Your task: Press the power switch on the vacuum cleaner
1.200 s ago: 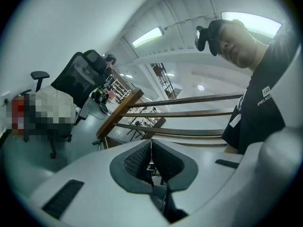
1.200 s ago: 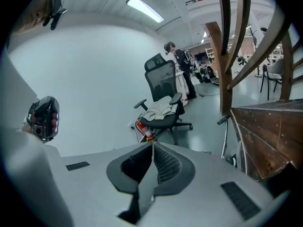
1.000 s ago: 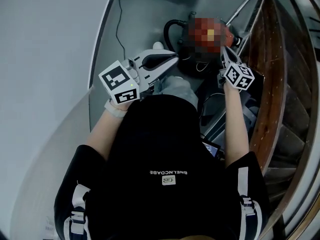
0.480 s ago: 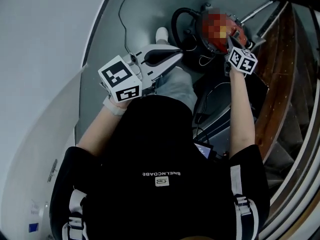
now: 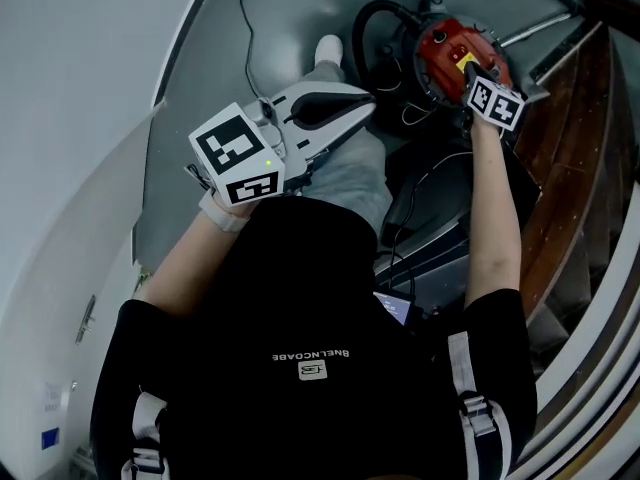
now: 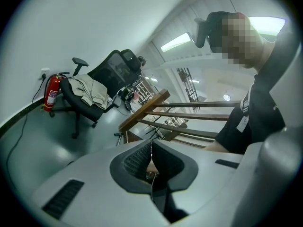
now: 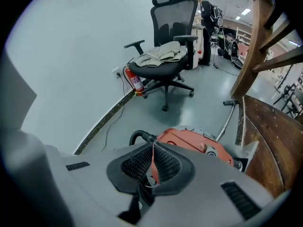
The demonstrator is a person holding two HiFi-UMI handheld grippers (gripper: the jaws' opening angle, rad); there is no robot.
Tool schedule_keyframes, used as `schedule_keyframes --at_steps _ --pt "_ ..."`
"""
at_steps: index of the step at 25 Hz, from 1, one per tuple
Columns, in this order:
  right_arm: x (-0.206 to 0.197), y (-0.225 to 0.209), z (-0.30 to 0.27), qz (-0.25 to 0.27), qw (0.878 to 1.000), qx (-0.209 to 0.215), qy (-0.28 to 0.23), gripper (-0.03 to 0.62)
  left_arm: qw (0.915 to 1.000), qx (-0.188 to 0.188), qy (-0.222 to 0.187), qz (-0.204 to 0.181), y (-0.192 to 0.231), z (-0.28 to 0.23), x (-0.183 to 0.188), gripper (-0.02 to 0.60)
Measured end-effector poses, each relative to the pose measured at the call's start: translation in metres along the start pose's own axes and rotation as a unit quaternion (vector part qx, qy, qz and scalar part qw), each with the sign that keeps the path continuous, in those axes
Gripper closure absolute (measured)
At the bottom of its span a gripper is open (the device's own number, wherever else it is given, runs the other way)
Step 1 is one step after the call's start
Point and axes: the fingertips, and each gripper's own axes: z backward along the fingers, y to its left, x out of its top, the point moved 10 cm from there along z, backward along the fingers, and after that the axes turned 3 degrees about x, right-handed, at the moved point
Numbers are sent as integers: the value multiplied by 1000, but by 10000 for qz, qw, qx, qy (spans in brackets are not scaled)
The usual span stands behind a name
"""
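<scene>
The red vacuum cleaner [image 5: 446, 48] sits on the grey floor ahead of the person, with a black hose [image 5: 362, 30] looped at its left. My right gripper [image 5: 467, 68] reaches out over its red top with the jaws shut and nothing between them. In the right gripper view the shut tips [image 7: 152, 146] lie right in front of the red body [image 7: 199, 143]; whether they touch it I cannot tell. My left gripper [image 5: 370, 104] hangs shut and empty above the person's knee, left of the vacuum; in its own view the tips [image 6: 151, 144] point at the wooden railing.
A curved white wall [image 5: 80, 98] runs along the left, a wooden stair [image 5: 580, 178] along the right. A cord [image 5: 248, 38] trails on the floor. The metal wand [image 5: 530, 32] lies right of the vacuum. An office chair [image 7: 165, 56] and fire extinguisher [image 7: 134, 82] stand farther off.
My right gripper has stretched forward and now sits over the vacuum's red top. The head view has tipped forward. The left gripper has barely moved.
</scene>
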Motion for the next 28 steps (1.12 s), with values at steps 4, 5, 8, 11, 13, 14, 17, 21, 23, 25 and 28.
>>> schedule_keyframes --at_steps 4,5,8,11,13,14,17,21,23,25,28 --pt "-3 -15 -35 182 9996 -72 188 562 9999 83 58 114 14 4 -19 565" --pt "-4 -19 -44 236 9993 -94 264 562 9998 111 77 163 18 5 -25 565" --pt "-6 -31 -68 339 9980 -152 508 562 9993 183 122 318 29 8 -42 565" --pt "-5 -39 -86 422 9965 -215 686 562 9986 217 200 431 36 10 -56 565" --pt "-3 -42 -94 520 9954 -250 765 562 9982 229 242 491 38 12 -62 565" --pt "-1 -43 -98 576 9946 -261 817 562 9981 231 259 515 39 13 -65 565" --pt "0 -46 -107 690 9919 -293 1029 562 9976 257 287 577 42 15 -71 565" --pt "0 -52 -112 583 9917 -154 1135 562 9972 257 292 639 44 15 -76 565" --pt "0 -54 -113 503 9925 -76 1110 560 9971 264 292 654 45 15 -77 565" --pt "-1 -53 -116 555 9923 -96 1099 560 9968 290 287 689 46 16 -79 565" --pt "2 -46 -120 1007 9854 -259 1345 565 9963 327 294 733 47 18 -81 565"
